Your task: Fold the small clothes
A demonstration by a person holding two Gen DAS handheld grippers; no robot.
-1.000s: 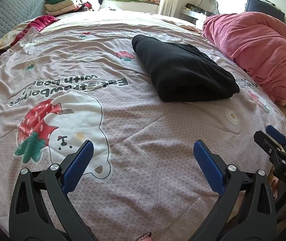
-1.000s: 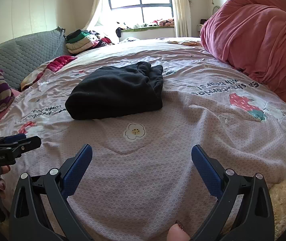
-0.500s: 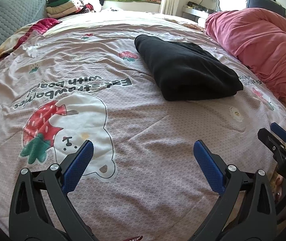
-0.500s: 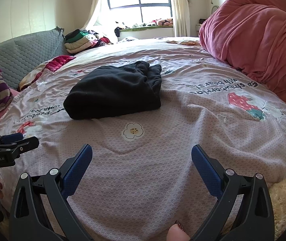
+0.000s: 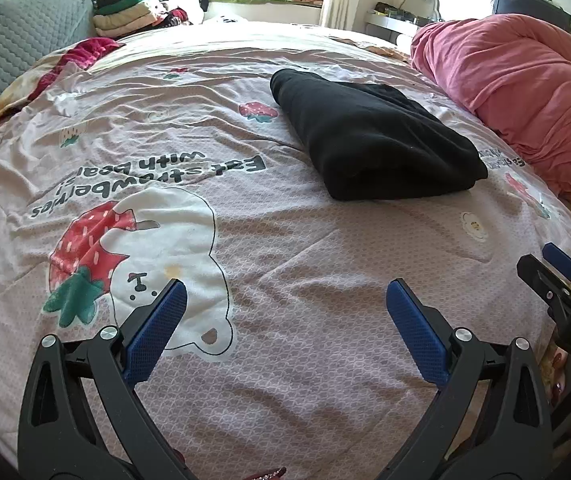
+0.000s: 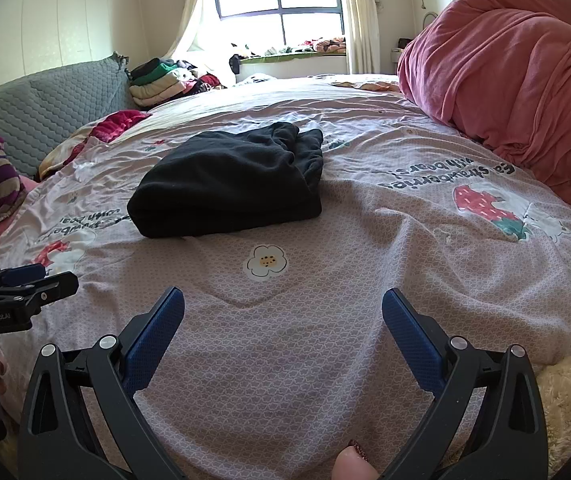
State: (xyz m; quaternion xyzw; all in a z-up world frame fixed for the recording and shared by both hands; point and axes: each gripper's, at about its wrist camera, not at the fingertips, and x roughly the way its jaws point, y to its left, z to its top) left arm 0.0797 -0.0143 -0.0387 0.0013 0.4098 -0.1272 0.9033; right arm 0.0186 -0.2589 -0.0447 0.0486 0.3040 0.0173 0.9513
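Both your tongs, left tongs point(image 5: 285, 300) and right tongs point(image 6: 283, 306), backed off slightly, apart, empty. Folded black garment point(image 5: 373, 140) sits mid-bed point(image 5: 265, 360), far. Risk: snagging the bedsheet when you reach.

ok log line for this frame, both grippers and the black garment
left gripper: open, empty | right gripper: open, empty | black garment: folded, on bedspread, untouched | stage: fold done

At your ten o'clock the bedspread point(image 5: 285, 240) reads "Eat strawberries with bears"; the left gripper point(image 6: 21, 292) says "GenRobot.AI", the right gripper point(image 5: 565, 284) "DAS".
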